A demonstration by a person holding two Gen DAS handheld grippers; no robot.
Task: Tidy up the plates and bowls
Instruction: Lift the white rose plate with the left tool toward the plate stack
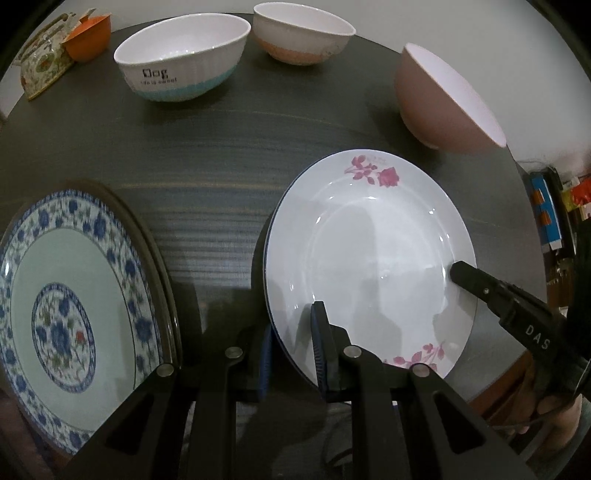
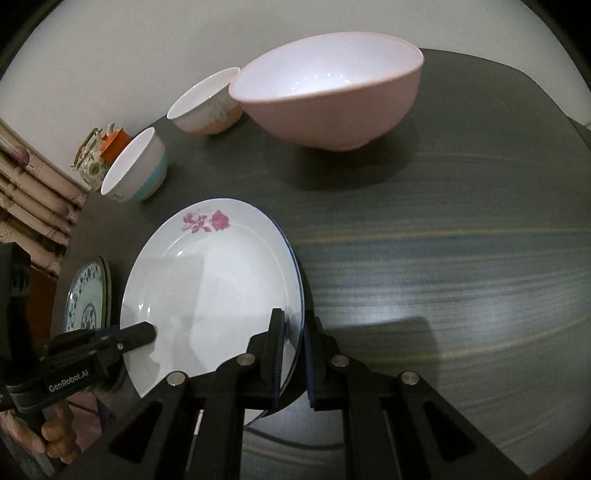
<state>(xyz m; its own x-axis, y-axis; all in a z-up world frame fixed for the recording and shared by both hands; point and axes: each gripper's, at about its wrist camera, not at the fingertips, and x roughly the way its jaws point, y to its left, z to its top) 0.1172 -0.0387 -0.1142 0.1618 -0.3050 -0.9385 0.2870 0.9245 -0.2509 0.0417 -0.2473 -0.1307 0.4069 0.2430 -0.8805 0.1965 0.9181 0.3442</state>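
Note:
A white plate with pink roses point(image 1: 369, 258) point(image 2: 210, 288) is gripped from both sides over the dark table point(image 1: 221, 166). My left gripper point(image 1: 291, 347) is shut on its near-left rim. My right gripper point(image 2: 293, 350) is shut on the opposite rim, and its finger point(image 1: 461, 275) shows in the left wrist view. A thin blue rim point(image 2: 295, 266) peeks out under the plate's edge. A blue-flowered plate point(image 1: 74, 295) point(image 2: 86, 295) lies to the left on a dark plate. At the back stand a white-and-teal bowl point(image 1: 181, 59) point(image 2: 136, 166), a white-and-orange bowl point(image 1: 303, 33) point(image 2: 207, 103) and a big pink bowl point(image 1: 443, 96) point(image 2: 332, 96).
A flowered teapot point(image 1: 40, 62) and an orange container point(image 1: 88, 37) sit at the table's far left corner by the wall. Cluttered shelves point(image 1: 546, 214) stand beyond the table's right edge. A hand point(image 2: 55, 432) holds the left gripper's handle.

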